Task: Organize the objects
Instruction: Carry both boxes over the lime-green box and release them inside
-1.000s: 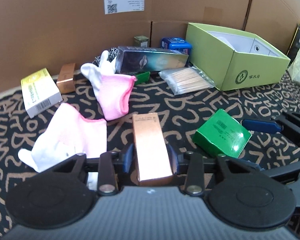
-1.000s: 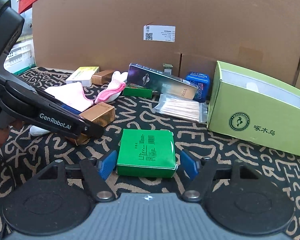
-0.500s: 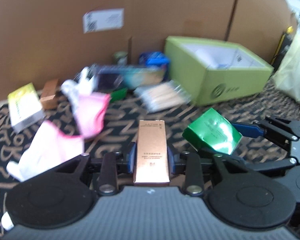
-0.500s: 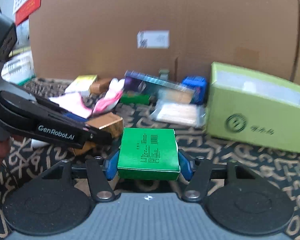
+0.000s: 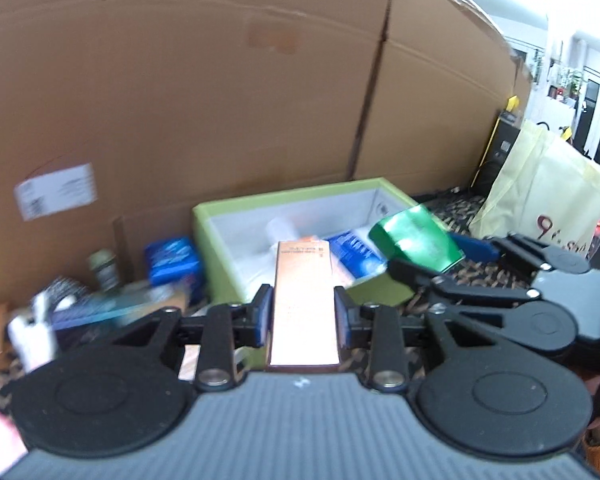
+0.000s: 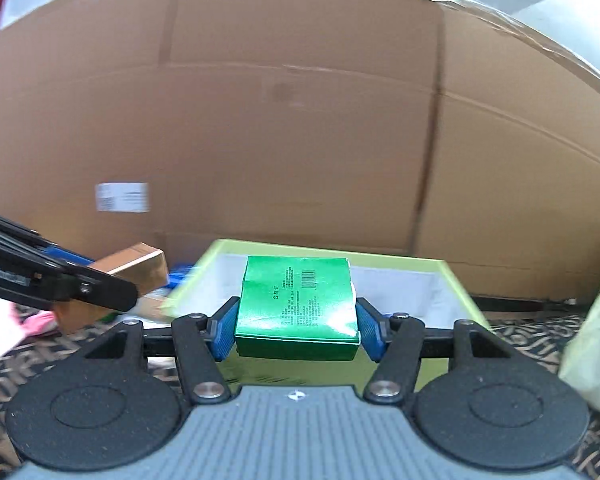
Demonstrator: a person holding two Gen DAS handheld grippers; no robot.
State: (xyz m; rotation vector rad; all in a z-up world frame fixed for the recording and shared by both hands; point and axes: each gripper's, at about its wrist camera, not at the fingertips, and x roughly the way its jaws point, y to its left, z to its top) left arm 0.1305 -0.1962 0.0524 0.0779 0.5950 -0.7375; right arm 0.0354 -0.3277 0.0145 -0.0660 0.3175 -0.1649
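The left gripper (image 5: 302, 314) is clamping a copper-coloured carton (image 5: 303, 304) between its blue pads, holding it in the air in front of the open lime-green box (image 5: 220, 240). The right gripper (image 6: 296, 326) is gripping a flat green box (image 6: 298, 306), pads pressing both sides, aloft just before the same box's near wall. Blurred clutter is lying on the patterned worktop (image 6: 540, 340) to the left.
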